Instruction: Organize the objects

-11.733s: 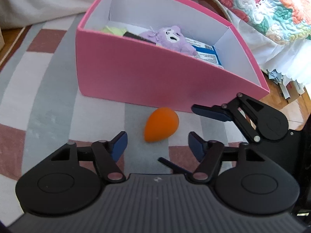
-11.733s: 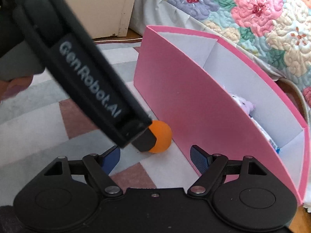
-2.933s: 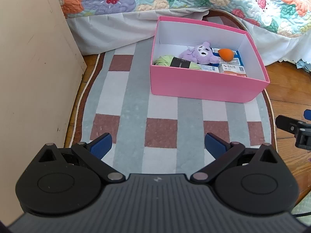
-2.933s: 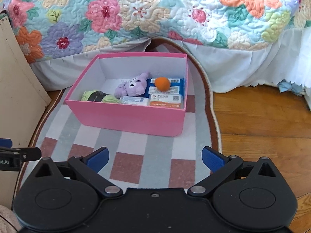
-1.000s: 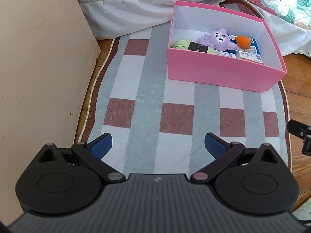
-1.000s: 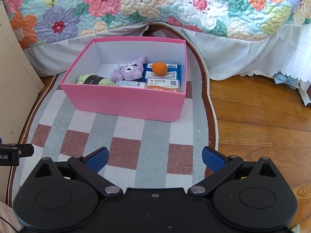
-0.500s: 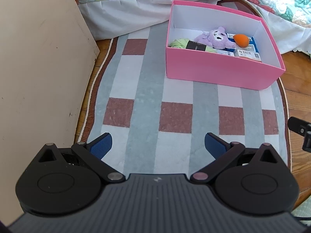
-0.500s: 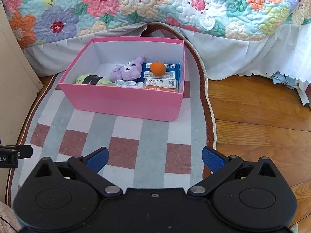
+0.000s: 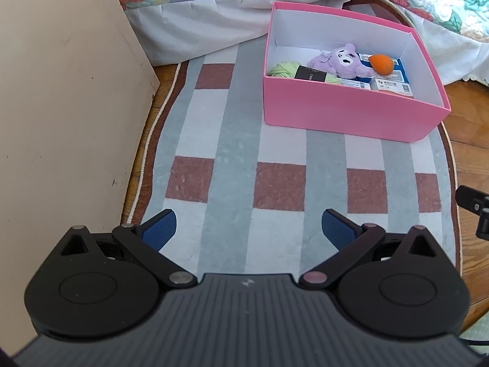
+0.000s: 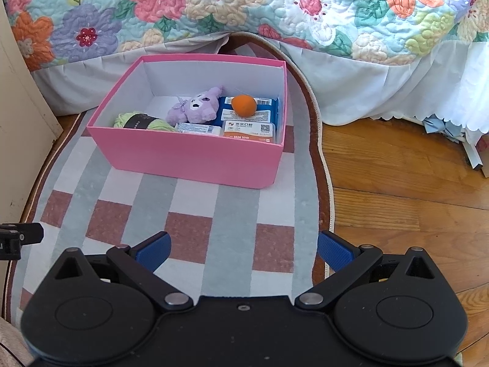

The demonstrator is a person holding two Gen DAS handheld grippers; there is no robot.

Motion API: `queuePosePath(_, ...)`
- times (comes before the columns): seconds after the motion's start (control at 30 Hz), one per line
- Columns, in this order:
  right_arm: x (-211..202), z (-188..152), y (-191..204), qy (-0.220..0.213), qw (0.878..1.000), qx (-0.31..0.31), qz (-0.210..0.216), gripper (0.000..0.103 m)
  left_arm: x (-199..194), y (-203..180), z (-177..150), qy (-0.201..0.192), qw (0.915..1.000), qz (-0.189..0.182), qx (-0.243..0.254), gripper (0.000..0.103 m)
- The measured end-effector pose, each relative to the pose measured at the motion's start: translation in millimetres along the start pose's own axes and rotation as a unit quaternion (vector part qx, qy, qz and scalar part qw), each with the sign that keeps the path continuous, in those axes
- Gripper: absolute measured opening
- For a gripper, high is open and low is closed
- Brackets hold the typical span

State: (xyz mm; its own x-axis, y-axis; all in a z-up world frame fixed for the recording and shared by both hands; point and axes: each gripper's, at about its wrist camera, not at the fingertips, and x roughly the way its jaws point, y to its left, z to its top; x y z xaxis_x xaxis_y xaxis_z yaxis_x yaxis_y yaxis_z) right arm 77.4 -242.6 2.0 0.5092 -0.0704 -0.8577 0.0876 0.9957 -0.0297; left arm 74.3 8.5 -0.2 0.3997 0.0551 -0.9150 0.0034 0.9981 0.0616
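In the left wrist view the left gripper hangs over the checked rug, jaws wide apart and empty, with the pink box at one o'clock holding the orange sponge. In the right wrist view the right gripper also has its jaws spread and empty, the pink box lies at eleven o'clock, and the orange sponge rests on a blue packet just beside the purple plush.

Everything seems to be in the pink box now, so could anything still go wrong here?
Perhaps. The orange egg-shaped sponge only rests on top of a blue packet, so a bump to the pink box could roll it off. The box sits on a rug that might slide on the wooden floor. Both grippers are open and empty.
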Motion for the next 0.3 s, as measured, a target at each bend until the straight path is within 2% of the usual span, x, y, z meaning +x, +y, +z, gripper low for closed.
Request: queuePosePath(0.3, 0.0, -0.3, 0.5, 0.000, 1.000, -0.001, -0.006, 0.103, -1.0, -0.3, 0.8, 0.000, 1.0000, -0.004, 0.002, 0.103)
